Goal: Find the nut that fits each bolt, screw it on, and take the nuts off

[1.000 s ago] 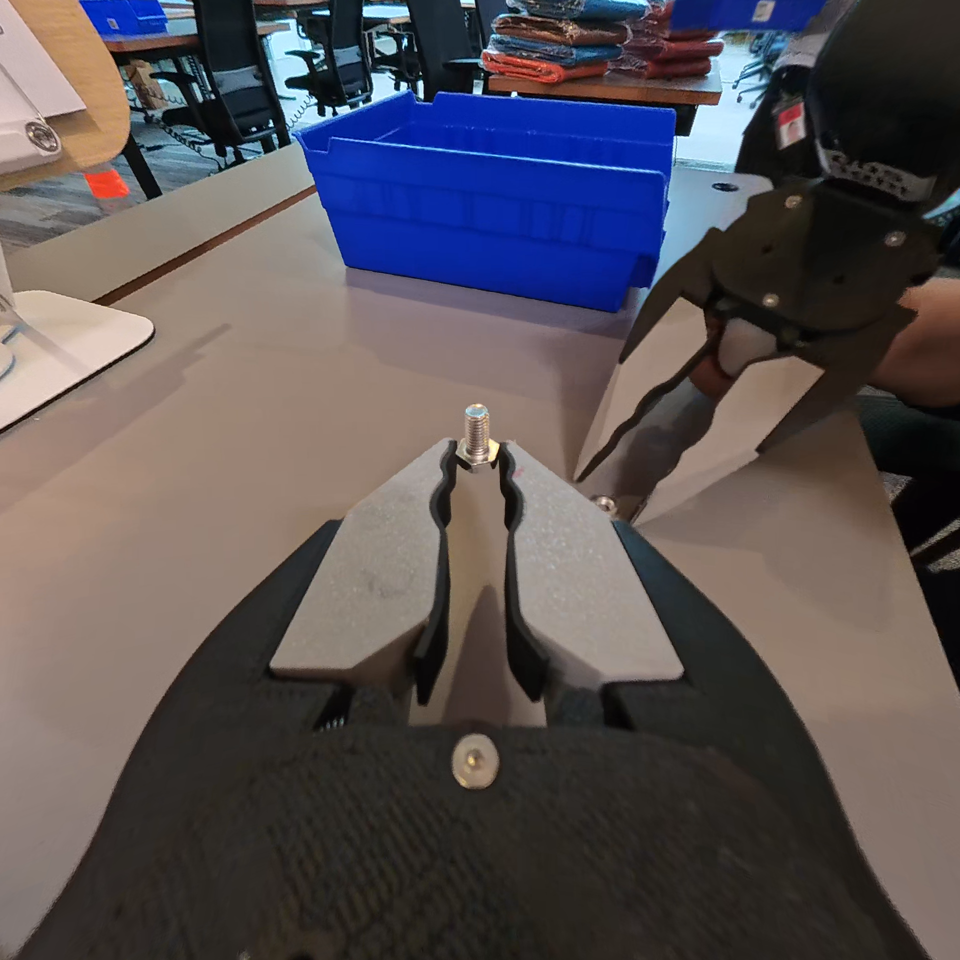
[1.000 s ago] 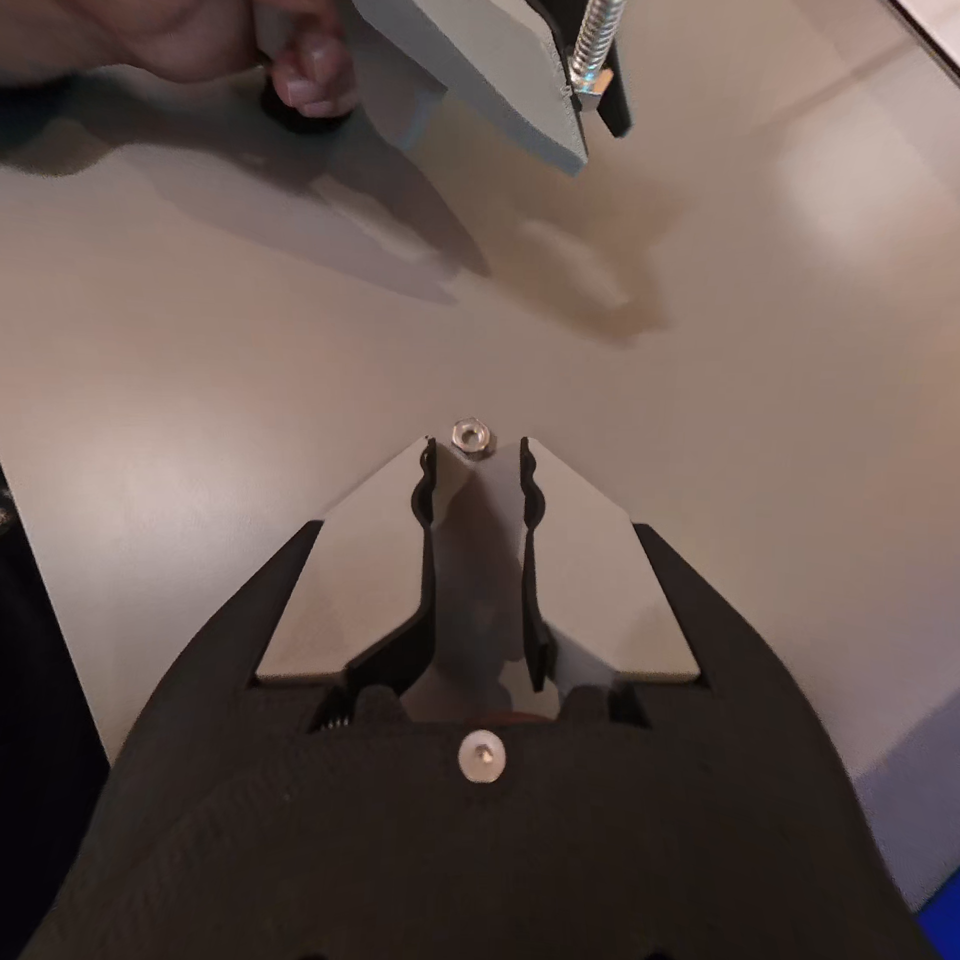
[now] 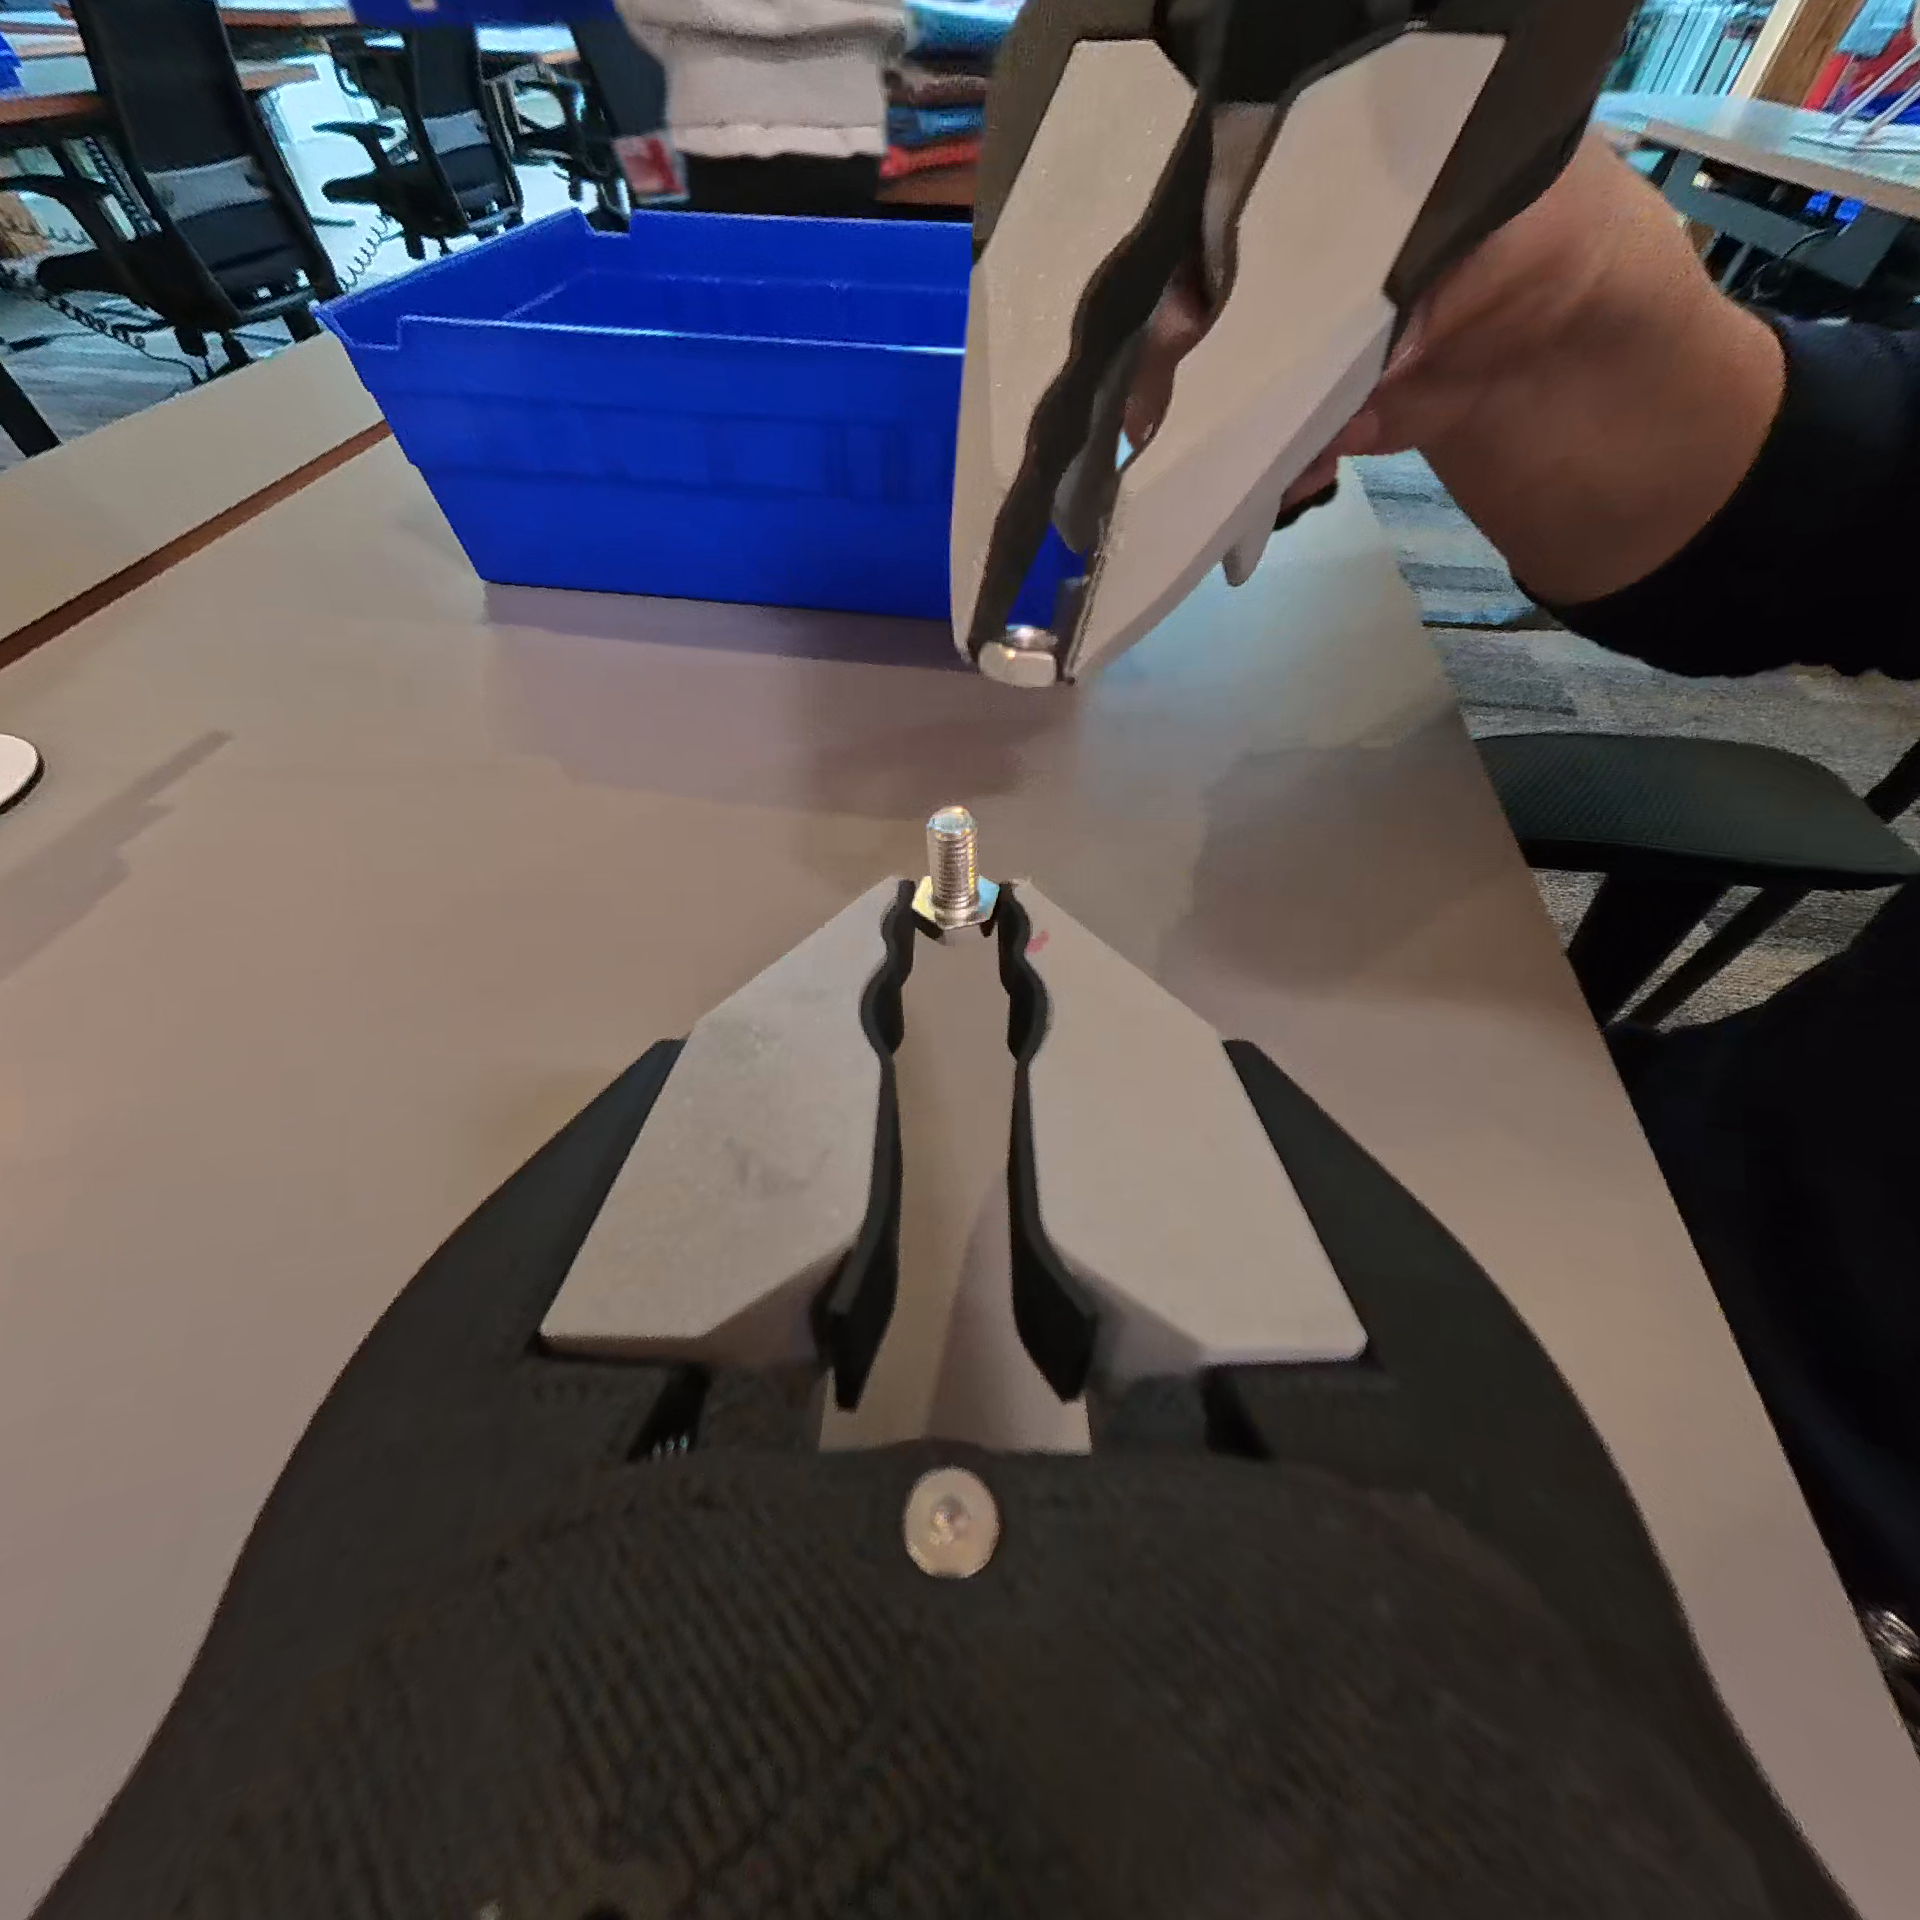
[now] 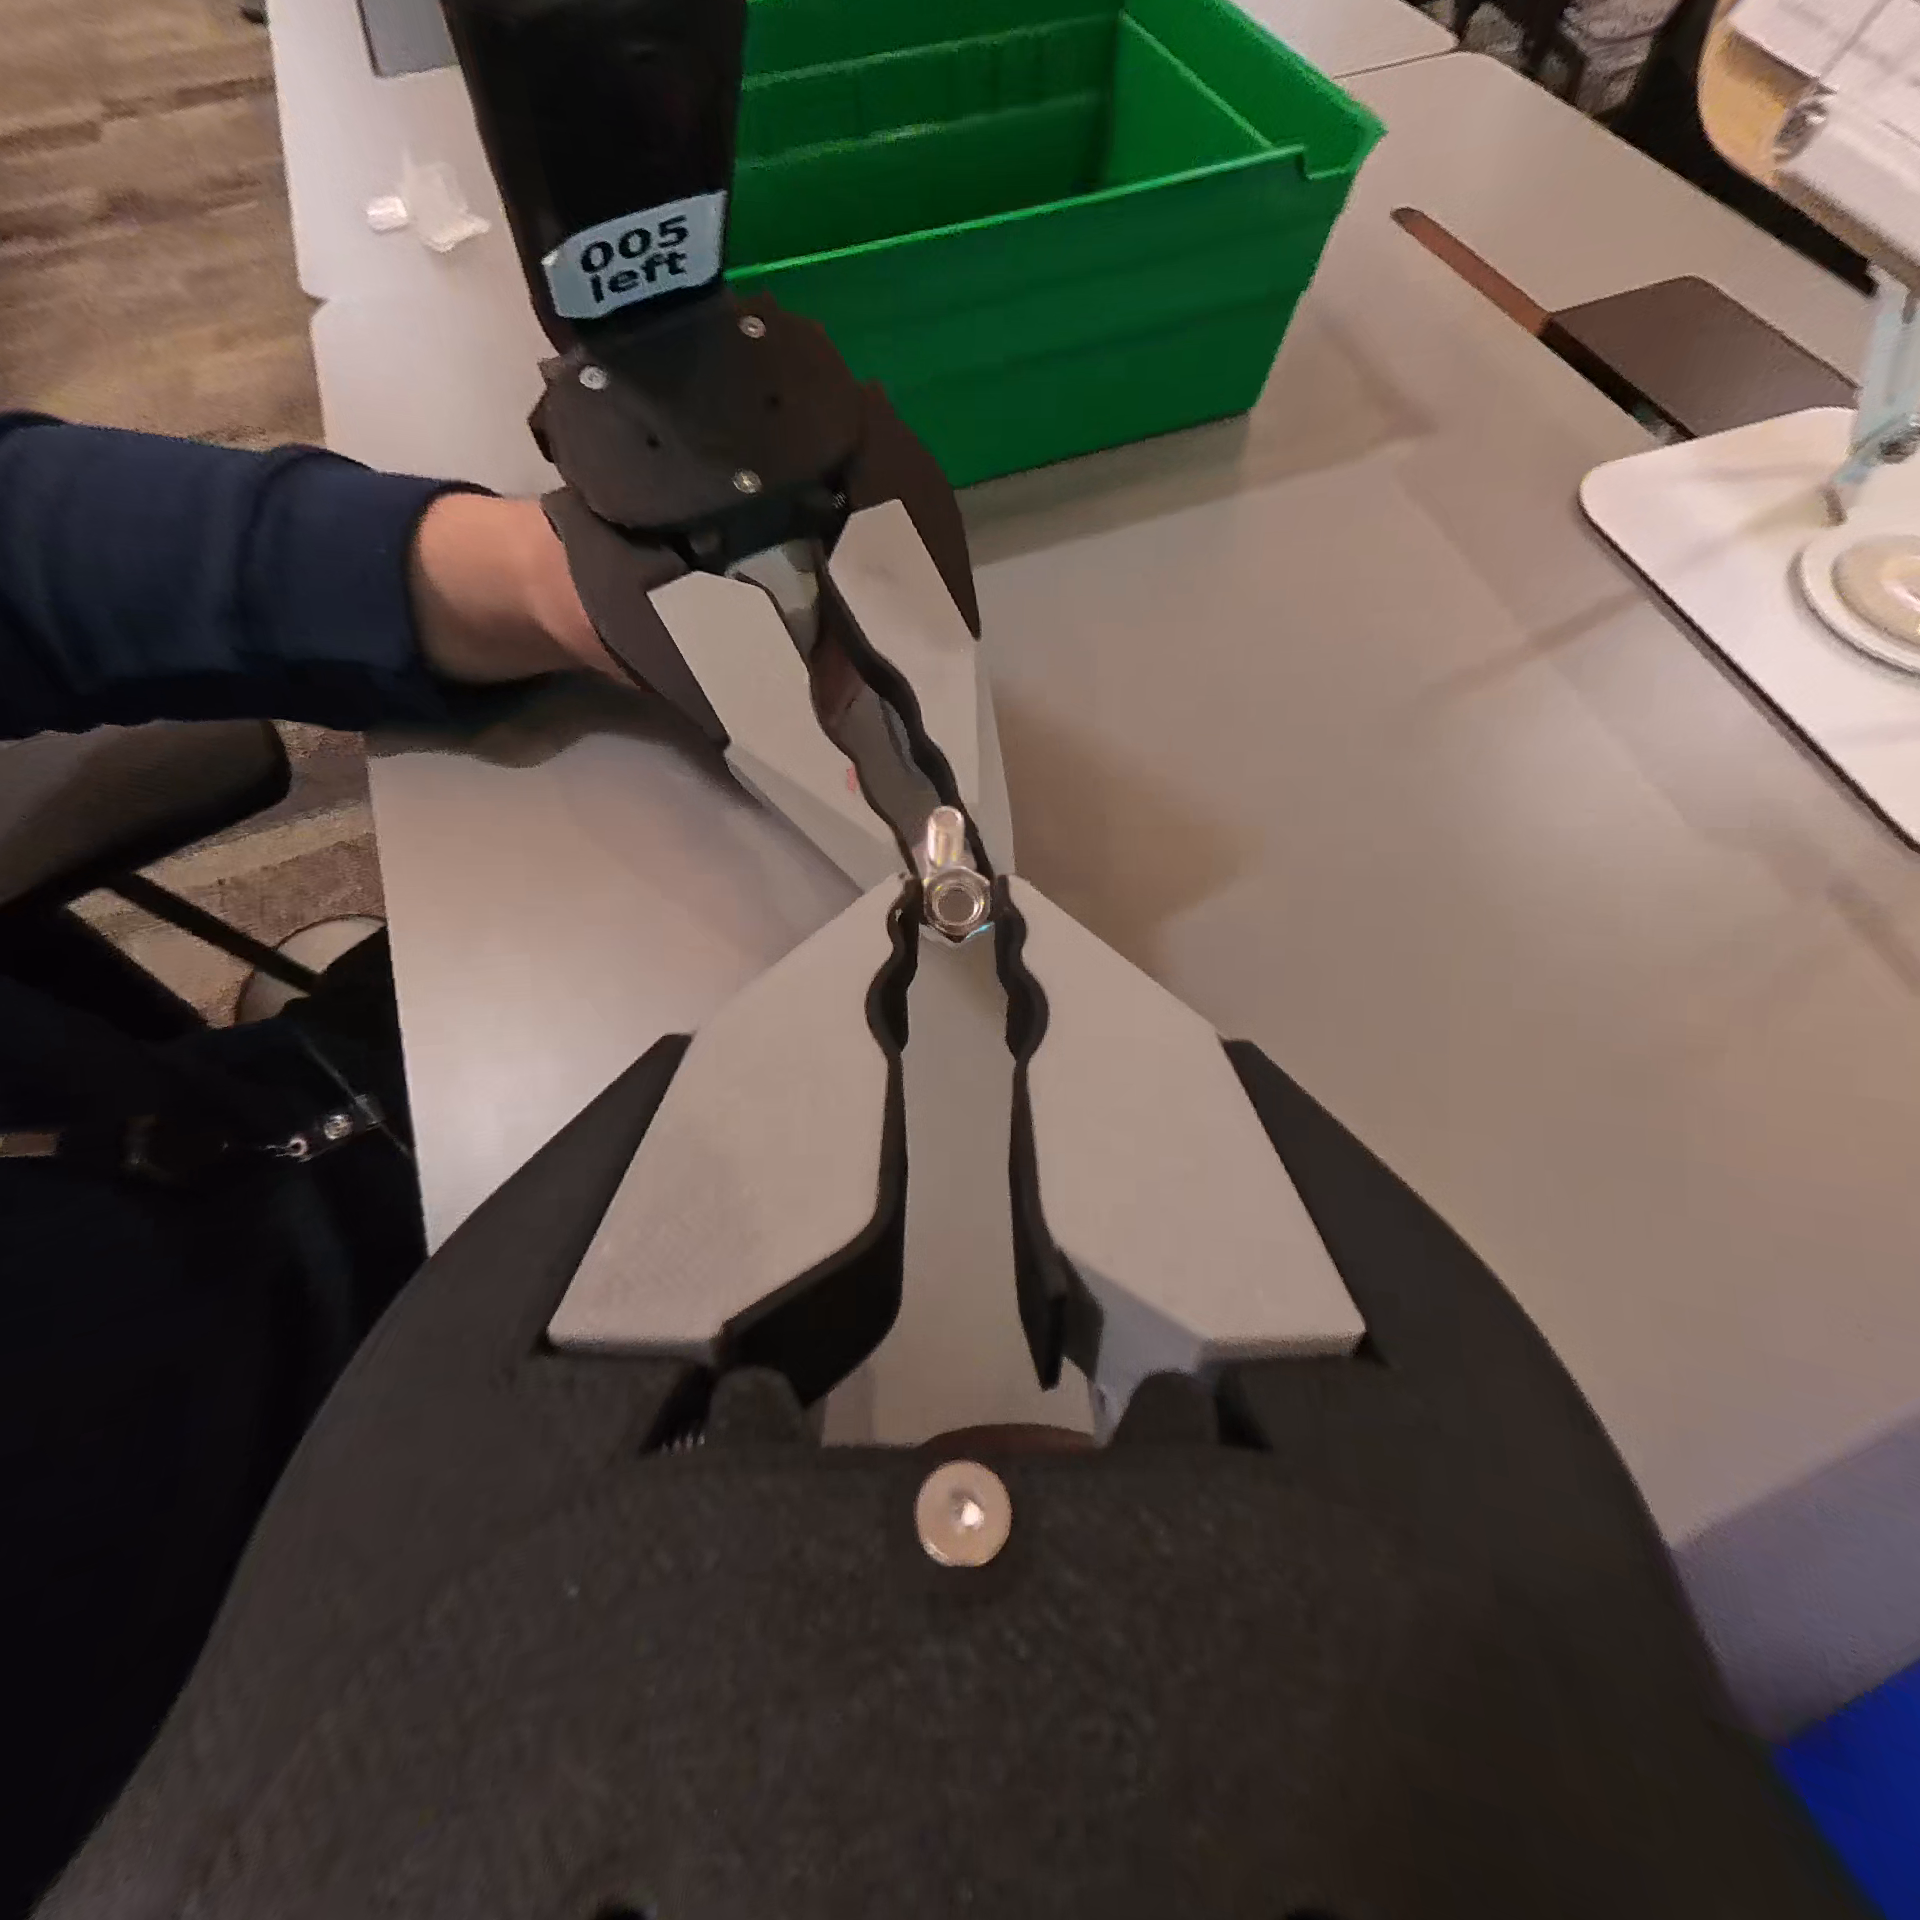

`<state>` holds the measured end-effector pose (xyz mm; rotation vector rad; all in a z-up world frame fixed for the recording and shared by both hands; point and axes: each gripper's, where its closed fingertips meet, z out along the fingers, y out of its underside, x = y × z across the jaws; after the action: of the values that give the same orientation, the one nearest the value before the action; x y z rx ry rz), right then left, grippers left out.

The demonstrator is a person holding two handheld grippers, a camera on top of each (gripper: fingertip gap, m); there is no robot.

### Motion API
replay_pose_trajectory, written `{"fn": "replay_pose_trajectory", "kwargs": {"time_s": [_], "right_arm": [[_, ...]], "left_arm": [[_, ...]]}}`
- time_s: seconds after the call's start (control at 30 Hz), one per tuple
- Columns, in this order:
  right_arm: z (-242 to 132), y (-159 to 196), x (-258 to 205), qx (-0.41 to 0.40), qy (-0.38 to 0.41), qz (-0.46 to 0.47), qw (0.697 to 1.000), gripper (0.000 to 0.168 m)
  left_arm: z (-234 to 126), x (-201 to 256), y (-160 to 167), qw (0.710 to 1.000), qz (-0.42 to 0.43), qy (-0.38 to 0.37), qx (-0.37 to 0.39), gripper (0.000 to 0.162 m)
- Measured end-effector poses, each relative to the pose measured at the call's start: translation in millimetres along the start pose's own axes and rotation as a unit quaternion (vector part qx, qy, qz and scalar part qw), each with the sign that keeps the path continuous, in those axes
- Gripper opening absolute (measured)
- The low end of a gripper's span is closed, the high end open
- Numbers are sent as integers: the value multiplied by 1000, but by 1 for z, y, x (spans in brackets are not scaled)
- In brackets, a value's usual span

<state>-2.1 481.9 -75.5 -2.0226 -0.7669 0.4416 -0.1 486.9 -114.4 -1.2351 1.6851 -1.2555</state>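
Note:
My left gripper (image 3: 953,902) is shut on the hex head of a silver bolt (image 3: 949,864), whose threaded shank stands upright above the grey table (image 3: 416,831). My right gripper (image 4: 954,906) is shut on a silver hex nut (image 4: 956,904). In the left wrist view the right gripper (image 3: 1023,655) hangs above and beyond the bolt with the nut (image 3: 1016,661) at its tips, apart from the bolt. In the right wrist view the left gripper (image 4: 951,847) holds the bolt (image 4: 943,836) just behind the nut.
A blue bin (image 3: 675,416) stands at the back of the table. A green bin (image 4: 1039,208) stands beyond the left gripper. A white stand base (image 4: 1745,582) is at the right. A black chair (image 3: 1683,821) is beside the table edge. Tip to tip, the grippers are about 4 centimeters apart. It is some 35 centimeters from my left tips to the white stand base (image 4: 1745,582).
My right gripper has closed on the nut, lifted it off the table and brought it above the bolt. My left gripper still holds the bolt upright.

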Motion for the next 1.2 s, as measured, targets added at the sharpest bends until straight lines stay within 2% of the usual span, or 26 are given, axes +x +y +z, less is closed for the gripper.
{"fn": "replay_pose_trajectory", "kwargs": {"time_s": [0.2, 0.77, 1.2], "right_arm": [[15, -4, -3, -23, -18, -13, 999, 11], [24, -3, -8, -94, -36, -66, 993, 11], [28, -2, -8, -110, -36, -67, 991, 11]], "left_arm": [[0, 1, 2, 1000, 2, -2, -10, 13], [0, 5, -2, 1000, -6, 7, -6, 14], [0, 5, -1, 1000, 2, -1, -13, 13]]}}
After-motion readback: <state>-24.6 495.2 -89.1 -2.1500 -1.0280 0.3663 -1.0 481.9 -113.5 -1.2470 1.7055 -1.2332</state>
